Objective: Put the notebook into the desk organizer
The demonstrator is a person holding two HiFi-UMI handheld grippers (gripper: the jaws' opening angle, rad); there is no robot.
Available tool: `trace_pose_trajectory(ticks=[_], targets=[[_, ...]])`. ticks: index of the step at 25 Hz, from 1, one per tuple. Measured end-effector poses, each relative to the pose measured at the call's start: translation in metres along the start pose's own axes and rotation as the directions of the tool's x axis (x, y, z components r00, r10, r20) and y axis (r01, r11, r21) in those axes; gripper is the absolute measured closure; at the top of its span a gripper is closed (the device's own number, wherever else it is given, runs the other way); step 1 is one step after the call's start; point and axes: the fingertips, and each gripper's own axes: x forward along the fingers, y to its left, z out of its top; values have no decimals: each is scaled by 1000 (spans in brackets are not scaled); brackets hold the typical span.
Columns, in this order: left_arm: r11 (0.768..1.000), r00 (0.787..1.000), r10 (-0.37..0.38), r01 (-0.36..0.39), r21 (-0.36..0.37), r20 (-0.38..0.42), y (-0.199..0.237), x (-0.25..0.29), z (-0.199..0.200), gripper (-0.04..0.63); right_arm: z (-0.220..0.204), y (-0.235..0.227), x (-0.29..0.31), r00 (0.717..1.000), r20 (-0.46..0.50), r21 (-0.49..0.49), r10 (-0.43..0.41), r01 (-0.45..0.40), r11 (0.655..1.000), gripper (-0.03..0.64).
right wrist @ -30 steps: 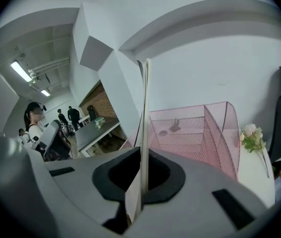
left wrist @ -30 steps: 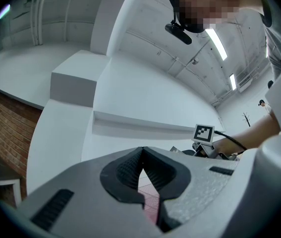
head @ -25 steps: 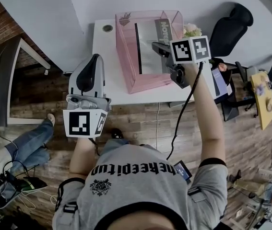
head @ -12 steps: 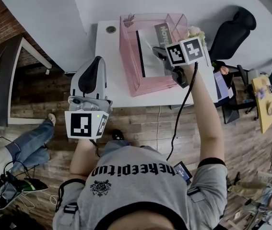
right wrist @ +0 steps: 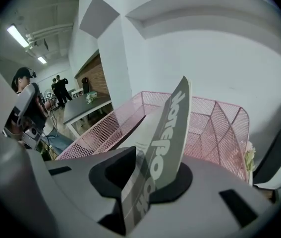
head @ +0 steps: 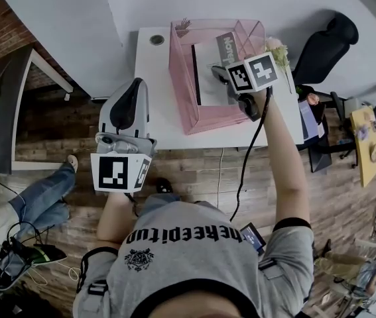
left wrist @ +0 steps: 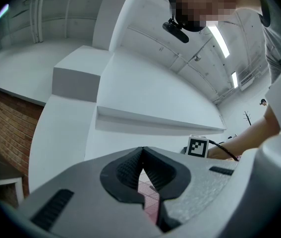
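The notebook (head: 226, 46) stands on edge inside the pink mesh desk organizer (head: 181, 78). Its grey cover leans toward 1 o'clock and its pale pages face the open middle of the basket, so the mesh walls look to carry much of its weight. The right gripper (head: 219, 77) reaches in over the organizer's rim from about 4 o'clock. In the right gripper view the notebook (right wrist: 172, 133) rises between the jaws, which are opening. It rests against one pad, with a gap showing on the other side, so the grip appears to be letting go rather than clamping. That fits a release made low inside the organizer (right wrist: 219, 128), where the book can settle against the mesh instead of dropping. The left gripper (head: 130, 88) hangs over the near-left edge of the white tabletop (head: 151, 105), at roughly 8 o'clock from the organizer and well apart from it. Its jaws are closed on nothing, probably kept out of the way because one hand is enough here. A small bunch of flowers (head: 275, 48) sits at the organizer's 2 o'clock, just beside the mesh. The task looks nearly complete, and the main risk is the notebook tipping once it is free.
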Motion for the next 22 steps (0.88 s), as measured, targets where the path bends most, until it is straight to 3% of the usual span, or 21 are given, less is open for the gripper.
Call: trace_pose_trajectory(ticks=[5, 22], targets=[[1000, 1000, -7, 7, 1, -3, 3, 3, -2, 592, 3, -7, 2, 998, 20, -20, -54, 54, 998, 517], [998, 998, -55, 55, -18, 5, -4, 7, -4, 591, 11, -17, -15, 986, 123, 28, -116, 113, 993, 397]])
